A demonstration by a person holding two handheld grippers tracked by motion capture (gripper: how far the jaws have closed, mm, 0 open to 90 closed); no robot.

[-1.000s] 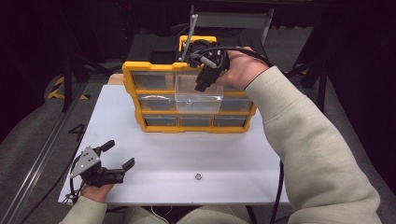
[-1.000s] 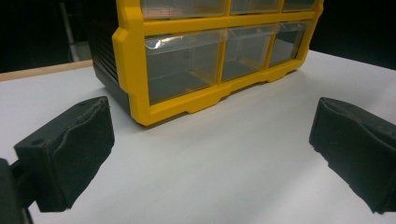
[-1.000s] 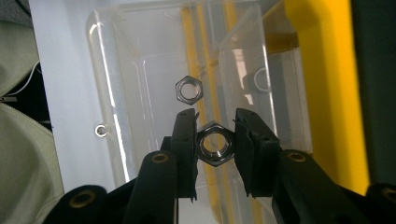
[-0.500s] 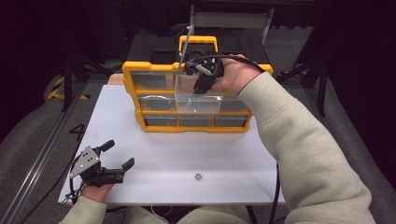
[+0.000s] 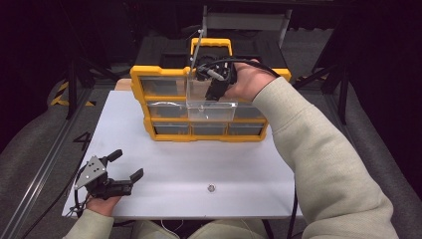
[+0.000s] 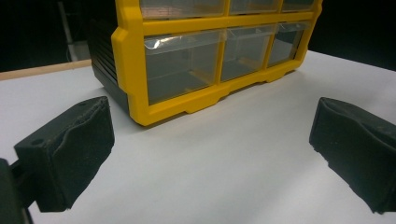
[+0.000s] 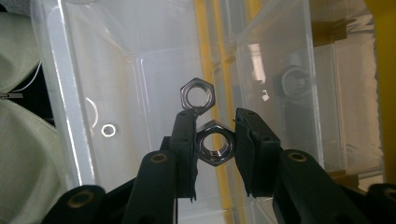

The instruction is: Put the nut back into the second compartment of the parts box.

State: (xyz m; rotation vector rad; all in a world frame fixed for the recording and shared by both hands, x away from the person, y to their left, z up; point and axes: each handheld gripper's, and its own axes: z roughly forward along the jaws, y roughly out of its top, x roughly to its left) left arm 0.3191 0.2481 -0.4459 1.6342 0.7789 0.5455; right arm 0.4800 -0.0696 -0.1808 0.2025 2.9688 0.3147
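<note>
A yellow drawer cabinet (image 5: 164,74) stands at the back of the white table (image 5: 239,164). One clear drawer (image 5: 211,107) is pulled out from its middle row. My right gripper (image 5: 211,84) points down over that drawer. In the right gripper view, the right gripper (image 7: 215,126) is shut on a steel hex nut (image 7: 215,143) held by its flats. A second hex nut (image 7: 197,95) lies on the drawer's floor just beyond the fingertips. My left gripper (image 5: 126,164) rests open at the table's front left, and the left gripper (image 6: 205,135) has nothing between its jaws.
A small metal ring (image 5: 211,188) lies near the table's front edge. Another nut (image 7: 295,81) sits in a neighbouring clear drawer. The cabinet's bottom row of drawers (image 6: 219,56) is closed. Dark floor and frame rails surround the table.
My right gripper has sunk a little, down and left toward the open drawer, with the nut in its jaws. The left gripper has stayed put.
</note>
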